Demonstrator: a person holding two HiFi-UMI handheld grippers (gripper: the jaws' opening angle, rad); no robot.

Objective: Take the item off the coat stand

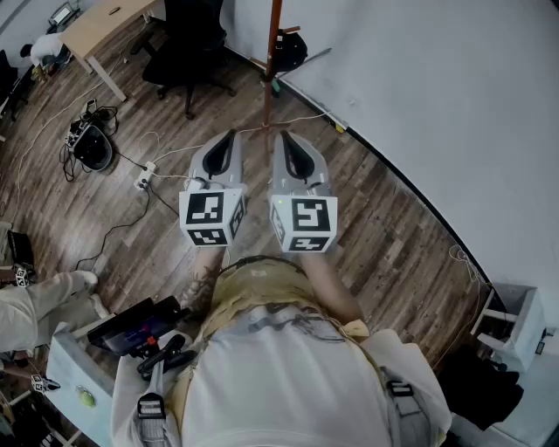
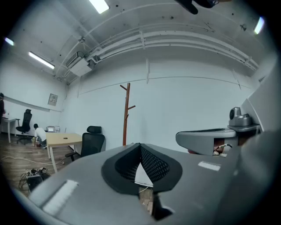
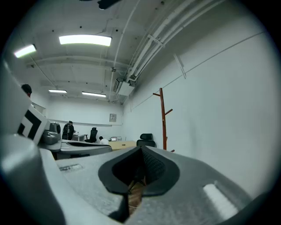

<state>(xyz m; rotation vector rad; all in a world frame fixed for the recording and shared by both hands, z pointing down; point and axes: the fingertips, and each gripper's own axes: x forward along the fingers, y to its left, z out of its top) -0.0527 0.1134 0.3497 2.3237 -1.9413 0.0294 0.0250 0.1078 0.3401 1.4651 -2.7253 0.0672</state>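
Approach step: left tongs [image 1: 229,140] and right tongs [image 1: 285,140] both closed, empty, well short of coat stand [image 1: 272,52]; next move: walk closer, open tongs, locate item

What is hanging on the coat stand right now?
One dark item hangs on a peg of the coat stand; what it is cannot be told. The upper pegs are bare. The left gripper and right gripper cover the stand's lower part, item included, in their own views.
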